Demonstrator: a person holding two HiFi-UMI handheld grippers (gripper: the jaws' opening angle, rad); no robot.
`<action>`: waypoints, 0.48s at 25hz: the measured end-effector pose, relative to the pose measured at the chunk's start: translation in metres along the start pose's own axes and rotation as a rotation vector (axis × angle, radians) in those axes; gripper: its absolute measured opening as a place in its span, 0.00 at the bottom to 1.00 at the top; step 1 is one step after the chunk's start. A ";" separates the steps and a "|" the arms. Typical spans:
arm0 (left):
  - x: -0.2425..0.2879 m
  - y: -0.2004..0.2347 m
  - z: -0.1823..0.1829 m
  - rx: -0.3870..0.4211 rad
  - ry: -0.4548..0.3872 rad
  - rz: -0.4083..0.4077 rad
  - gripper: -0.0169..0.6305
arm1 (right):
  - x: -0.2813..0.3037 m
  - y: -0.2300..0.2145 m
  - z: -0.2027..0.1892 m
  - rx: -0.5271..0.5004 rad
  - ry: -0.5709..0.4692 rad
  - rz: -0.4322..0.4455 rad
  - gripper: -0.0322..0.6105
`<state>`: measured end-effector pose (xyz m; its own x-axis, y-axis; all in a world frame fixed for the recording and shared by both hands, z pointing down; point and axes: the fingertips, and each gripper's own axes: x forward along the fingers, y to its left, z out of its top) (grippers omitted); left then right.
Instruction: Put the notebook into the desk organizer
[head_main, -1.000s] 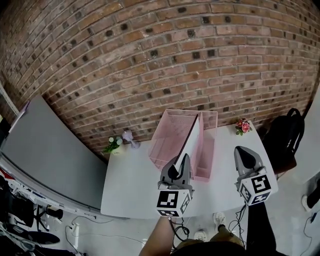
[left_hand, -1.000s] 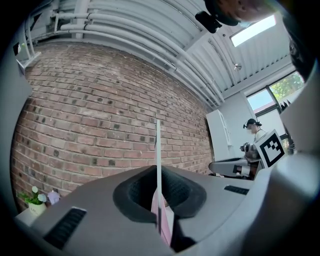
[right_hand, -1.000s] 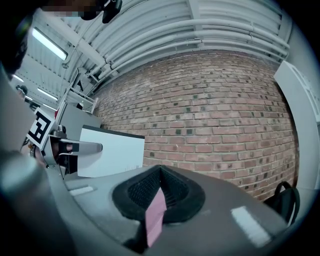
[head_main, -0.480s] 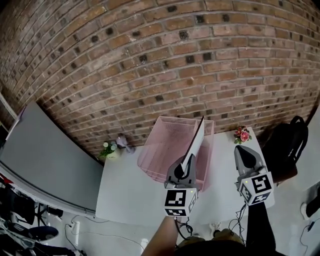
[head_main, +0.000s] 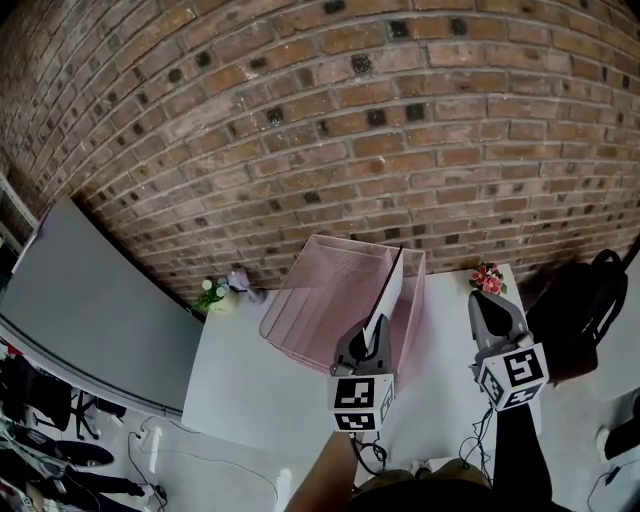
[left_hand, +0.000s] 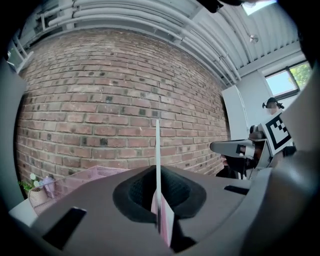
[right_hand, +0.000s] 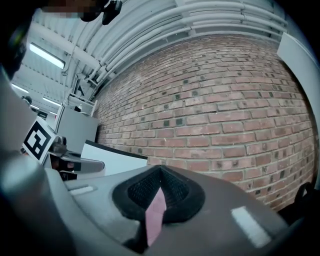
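The pink wire desk organizer (head_main: 320, 290) stands on the white table (head_main: 255, 390) against the brick wall. My left gripper (head_main: 376, 330) is shut on the notebook (head_main: 391, 290), a thin white book held upright on edge. The book reaches forward over the organizer's right side, close to its right wall. In the left gripper view the notebook (left_hand: 157, 150) shows as a thin vertical line rising from the closed jaws of the left gripper (left_hand: 158, 172). My right gripper (head_main: 487, 305) hovers to the right of the organizer, shut and holding nothing; its jaws meet in the right gripper view (right_hand: 160, 170).
A small pot of red flowers (head_main: 487, 278) sits at the table's back right. A pot of white flowers (head_main: 212, 293) and a lavender object (head_main: 240, 278) sit at the back left. A black backpack (head_main: 590, 300) lies right of the table. A grey panel (head_main: 80, 300) leans at the left.
Both grippers have moved forward toward the brick wall. The notebook has travelled with the left gripper and sunk a little over the organizer.
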<state>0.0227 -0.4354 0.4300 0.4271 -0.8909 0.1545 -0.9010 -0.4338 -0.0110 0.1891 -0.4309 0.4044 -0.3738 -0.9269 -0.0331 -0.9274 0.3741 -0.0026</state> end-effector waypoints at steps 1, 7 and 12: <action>0.004 -0.002 -0.005 0.002 0.016 0.003 0.05 | 0.002 -0.004 -0.003 0.003 0.006 0.004 0.05; 0.022 -0.006 -0.037 0.002 0.098 0.030 0.05 | 0.005 -0.024 -0.018 0.021 0.033 0.016 0.05; 0.031 -0.003 -0.065 -0.024 0.156 0.056 0.05 | 0.009 -0.034 -0.024 0.036 0.036 0.026 0.05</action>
<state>0.0337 -0.4534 0.4988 0.3603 -0.8814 0.3056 -0.9255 -0.3786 -0.0006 0.2165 -0.4524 0.4281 -0.3983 -0.9172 0.0025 -0.9166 0.3979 -0.0377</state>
